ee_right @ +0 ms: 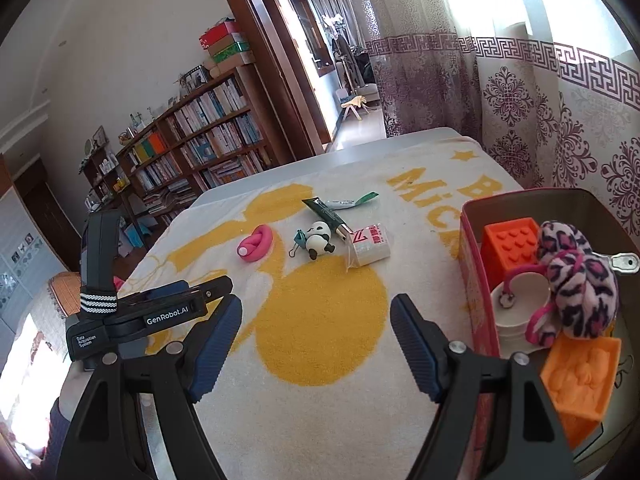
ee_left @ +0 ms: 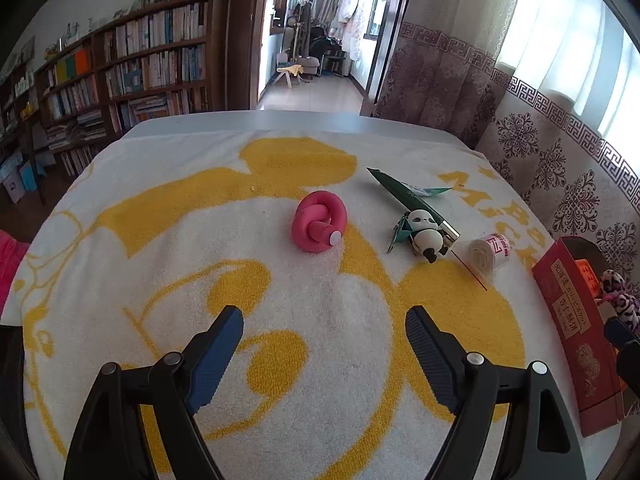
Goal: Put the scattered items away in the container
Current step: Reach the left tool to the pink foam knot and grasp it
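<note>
Pink coil (ee_left: 319, 221), panda (ee_left: 427, 233), green tube (ee_left: 404, 196) and white roll (ee_left: 490, 253) are lying on the towel-covered worktop (ee_left: 160, 220), left of the red box (ee_right: 476, 280). Both tongs, left (ee_left: 324, 354) and right (ee_right: 316, 344), are gaping wide, holding nothing.

Left gripper (ee_left: 324, 354) and right gripper (ee_right: 316, 344) both hover level — jaws spread wide, holding nothing.

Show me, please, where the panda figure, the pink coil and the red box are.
panda figure (ee_left: 426, 232), left wrist view, its belly.
pink coil (ee_left: 316, 218), left wrist view, top loop.
red box (ee_right: 478, 296), right wrist view, near wall.
</note>
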`<state>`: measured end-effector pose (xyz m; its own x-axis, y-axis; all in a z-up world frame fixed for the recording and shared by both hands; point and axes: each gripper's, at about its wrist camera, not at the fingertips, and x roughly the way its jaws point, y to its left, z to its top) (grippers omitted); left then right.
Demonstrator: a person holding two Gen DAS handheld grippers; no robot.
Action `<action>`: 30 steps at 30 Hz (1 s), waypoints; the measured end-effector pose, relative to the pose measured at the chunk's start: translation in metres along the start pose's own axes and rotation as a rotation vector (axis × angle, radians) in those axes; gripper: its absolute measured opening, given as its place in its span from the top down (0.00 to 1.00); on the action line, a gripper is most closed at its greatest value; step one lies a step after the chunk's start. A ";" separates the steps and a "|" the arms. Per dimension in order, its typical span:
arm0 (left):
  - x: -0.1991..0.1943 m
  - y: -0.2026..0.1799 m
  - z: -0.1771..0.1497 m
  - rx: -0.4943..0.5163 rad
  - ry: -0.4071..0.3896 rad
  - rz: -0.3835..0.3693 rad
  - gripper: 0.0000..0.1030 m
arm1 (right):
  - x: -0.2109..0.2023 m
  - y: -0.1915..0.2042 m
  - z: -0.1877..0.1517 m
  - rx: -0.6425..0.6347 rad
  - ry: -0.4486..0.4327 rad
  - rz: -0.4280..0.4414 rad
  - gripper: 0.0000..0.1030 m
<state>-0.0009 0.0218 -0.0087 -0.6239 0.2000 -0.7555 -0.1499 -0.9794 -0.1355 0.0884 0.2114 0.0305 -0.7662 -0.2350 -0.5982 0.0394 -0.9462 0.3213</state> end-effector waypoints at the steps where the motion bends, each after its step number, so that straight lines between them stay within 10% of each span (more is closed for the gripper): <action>1: 0.001 0.002 0.003 0.005 0.000 0.003 0.17 | 0.004 0.002 -0.001 0.001 0.006 0.004 0.22; 22: 0.102 0.002 0.062 0.039 0.133 0.028 0.18 | 0.038 0.001 -0.011 0.002 0.083 0.008 0.22; 30: 0.104 0.012 0.062 0.044 0.098 0.071 0.54 | 0.044 0.005 -0.005 0.011 0.090 0.025 0.22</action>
<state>-0.1156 0.0325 -0.0490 -0.5565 0.1239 -0.8216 -0.1430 -0.9883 -0.0522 0.0581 0.1949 0.0019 -0.7043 -0.2777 -0.6534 0.0500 -0.9374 0.3446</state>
